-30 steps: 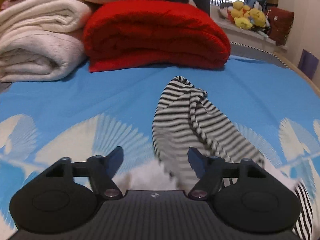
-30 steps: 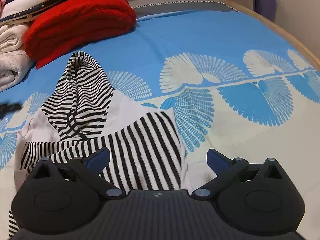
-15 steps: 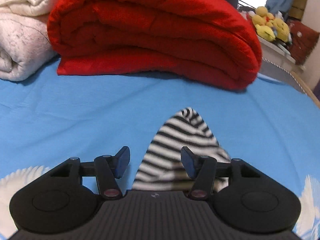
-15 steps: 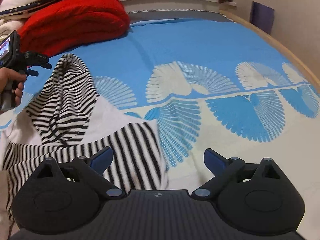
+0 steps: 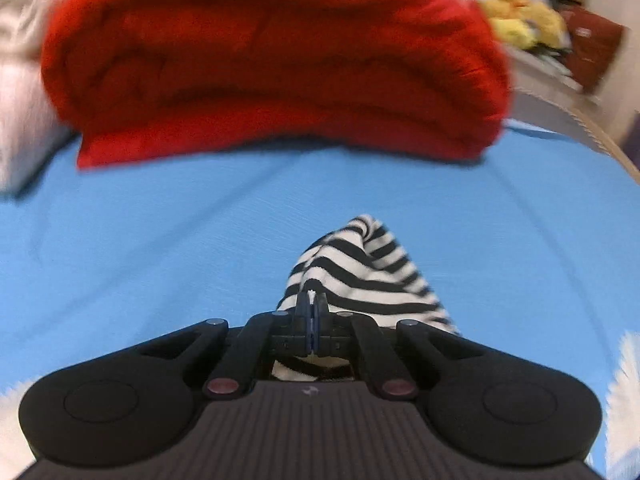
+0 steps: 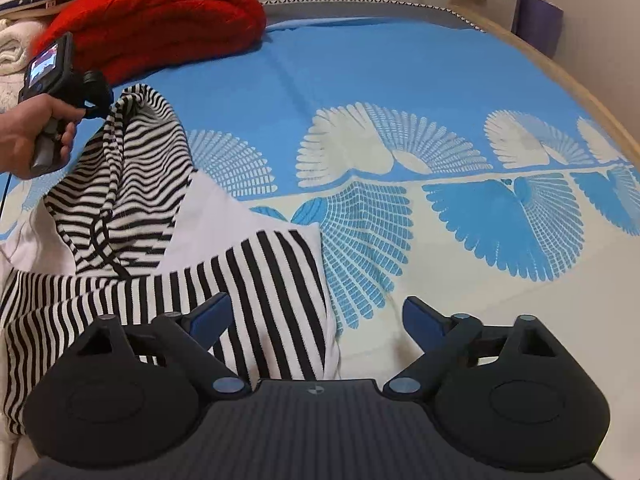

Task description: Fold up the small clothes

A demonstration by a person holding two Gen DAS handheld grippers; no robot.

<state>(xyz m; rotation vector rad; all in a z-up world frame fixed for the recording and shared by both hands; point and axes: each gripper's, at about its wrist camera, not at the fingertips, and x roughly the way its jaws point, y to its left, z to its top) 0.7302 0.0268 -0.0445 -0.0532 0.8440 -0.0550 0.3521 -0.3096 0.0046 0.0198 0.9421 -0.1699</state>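
A black-and-white striped small garment [image 6: 132,184] with white panels lies crumpled on the blue bedspread [image 6: 400,80]. My left gripper [image 5: 311,300] is shut on its far pointed tip [image 5: 360,272]. In the right wrist view a hand holds that left gripper [image 6: 96,98] at the tip, at the far left. My right gripper [image 6: 316,304] hovers over the garment's near striped corner [image 6: 280,300]. Its jaws are wide and closing. The left finger [image 6: 210,316] is above the cloth and the right finger [image 6: 422,316] above bare bedspread. The pads press on nothing.
A folded red blanket [image 5: 272,60] lies just beyond the tip, with cream blankets [image 5: 20,40] to its left. Yellow plush toys [image 5: 516,20] sit on a ledge behind. The bed's wooden edge [image 6: 560,76] curves along the right, with a purple object [image 6: 536,20] past it.
My left gripper slid forward along the garment toward the red blanket and shut on its tip. My right gripper's jaws narrowed a little while it stayed in place.
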